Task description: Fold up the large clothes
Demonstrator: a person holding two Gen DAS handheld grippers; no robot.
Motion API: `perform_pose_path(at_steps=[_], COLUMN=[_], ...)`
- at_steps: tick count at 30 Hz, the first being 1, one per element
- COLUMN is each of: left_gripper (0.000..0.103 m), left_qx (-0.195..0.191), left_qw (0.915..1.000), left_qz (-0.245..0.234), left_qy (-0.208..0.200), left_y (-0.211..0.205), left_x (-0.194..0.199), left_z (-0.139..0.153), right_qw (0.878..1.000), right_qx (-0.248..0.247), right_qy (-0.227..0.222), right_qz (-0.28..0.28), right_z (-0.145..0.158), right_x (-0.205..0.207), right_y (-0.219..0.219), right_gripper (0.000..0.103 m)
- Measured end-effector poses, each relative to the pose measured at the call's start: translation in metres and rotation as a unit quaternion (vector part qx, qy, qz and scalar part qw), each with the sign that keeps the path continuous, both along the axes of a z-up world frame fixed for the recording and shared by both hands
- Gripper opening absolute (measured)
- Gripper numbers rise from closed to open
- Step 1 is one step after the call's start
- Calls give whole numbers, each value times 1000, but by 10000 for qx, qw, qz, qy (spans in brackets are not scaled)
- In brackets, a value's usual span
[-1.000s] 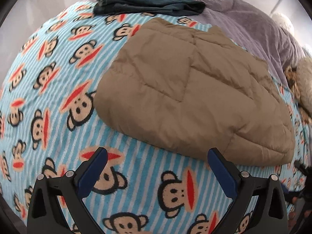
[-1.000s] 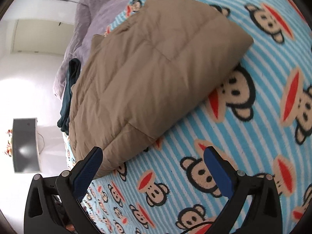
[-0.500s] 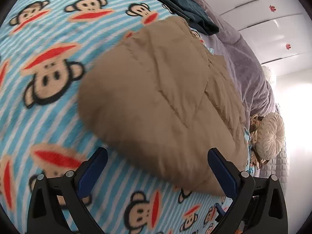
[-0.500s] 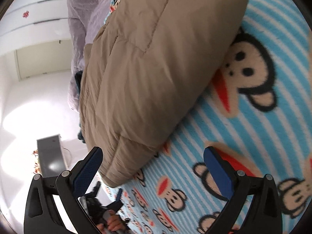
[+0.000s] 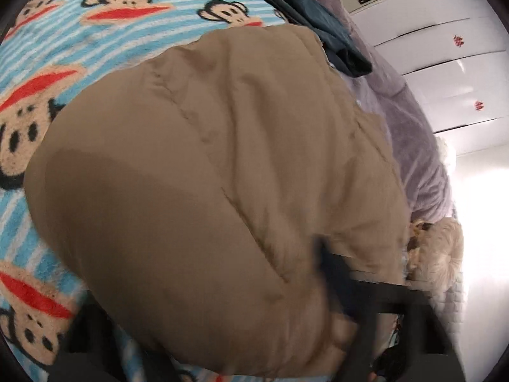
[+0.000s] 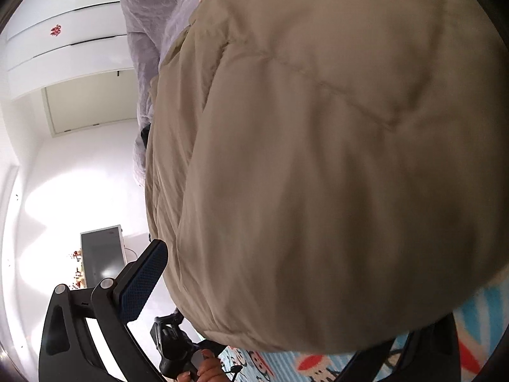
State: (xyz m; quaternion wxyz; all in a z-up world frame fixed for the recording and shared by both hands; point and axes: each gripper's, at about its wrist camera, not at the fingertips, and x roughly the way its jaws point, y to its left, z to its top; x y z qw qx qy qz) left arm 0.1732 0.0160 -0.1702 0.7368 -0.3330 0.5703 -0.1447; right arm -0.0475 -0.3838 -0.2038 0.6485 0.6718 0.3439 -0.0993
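The folded tan puffer jacket (image 5: 216,191) lies on the monkey-print bed (image 5: 95,9), filling both views. The left claw (image 5: 197,343) and right claw (image 6: 286,312) straddle it, jaws spread wide.

Left gripper (image 5: 222,334) blurred (jacket-covered) (image 5: 222,191)

The folded jacket (image 5: 222,191) lies on the blanket (image 5: 105,31), dark clothes (image 5: 318,19) just behind it.
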Motion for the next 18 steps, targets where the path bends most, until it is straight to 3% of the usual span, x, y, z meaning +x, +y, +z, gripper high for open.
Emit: perform_pose_path(at_steps=[1,2,3,4,7,13,18], left_gripper=[34,28,26,22,21,20,20], left_qx=[-139,-154,-154,-144,-164,-234,-464], left_qw=[9999,9998,9996,9994,9985,9973,9964], left_qz=[-3,-36,-104,-173,-297,-431,-599], left_qy=[-25,-104,-193,-274,-433,-540,-377], left_y=[1,2,2,1,3,19,55], left_x=[0,-1,-2,-4,-12,-43,-89], left_z=[3,6,11,16,30,54,60], right_qw=[10000,9998,9997,9993,9989,9998,9994], right_qx=[80,152,203,289,425,167,137], right_qy=[-1,-12,25,133,25,-121,-105], right_qz=[-38,-94,-148,-174,-216,71,316], right_z=[1,1,0,-2,-3,22,37], right_x=[-1,-3,-7,-11,-17,-32,-69], right_y=[-2,-2,0,-1,0,9,32], right_gripper=[102,90,76,52,36,30,30])
